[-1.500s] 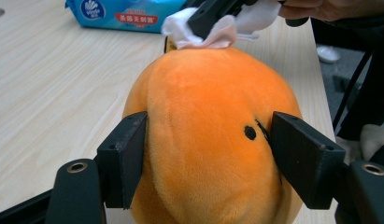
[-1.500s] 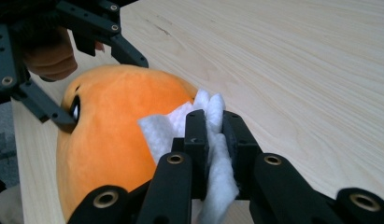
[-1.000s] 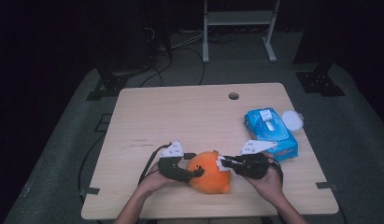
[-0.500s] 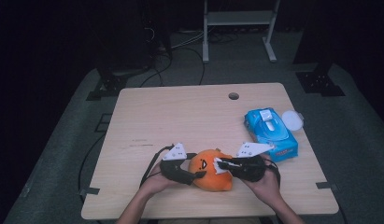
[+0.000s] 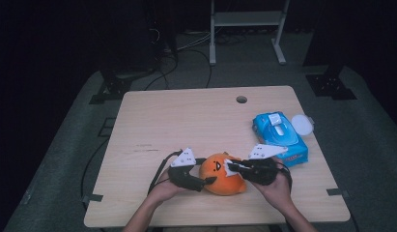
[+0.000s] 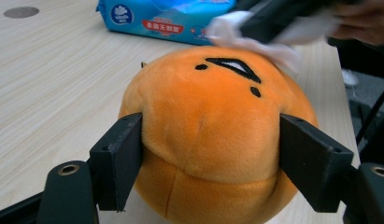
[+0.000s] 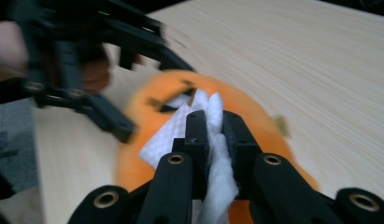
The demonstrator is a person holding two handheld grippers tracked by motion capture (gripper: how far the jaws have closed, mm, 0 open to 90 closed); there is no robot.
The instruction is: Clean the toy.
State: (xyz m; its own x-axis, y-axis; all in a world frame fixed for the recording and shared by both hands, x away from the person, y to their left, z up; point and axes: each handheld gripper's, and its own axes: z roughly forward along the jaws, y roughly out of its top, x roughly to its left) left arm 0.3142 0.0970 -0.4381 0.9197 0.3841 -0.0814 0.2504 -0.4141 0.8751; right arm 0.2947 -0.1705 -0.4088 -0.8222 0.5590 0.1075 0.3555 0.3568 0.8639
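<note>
— What do we have on the left?

— Our left gripper [image 5: 209,181] clasps the orange plush toy [image 5: 220,173], one jaw pressed into each side of it. The toy sits on the wooden table [image 5: 196,121], near the front edge, between our two hands.

— Which way is its face turned?

— Upward, in the left gripper view; two dots and a dark mouth show on top [image 6: 213,121].

— And on the right?

— Our right gripper [image 5: 231,166] is clenched on a white wipe [image 7: 213,140], and we hold that wipe against the toy's face. Farther right, a blue pack of wipes [image 5: 279,136] lies near the table's edge.
</note>
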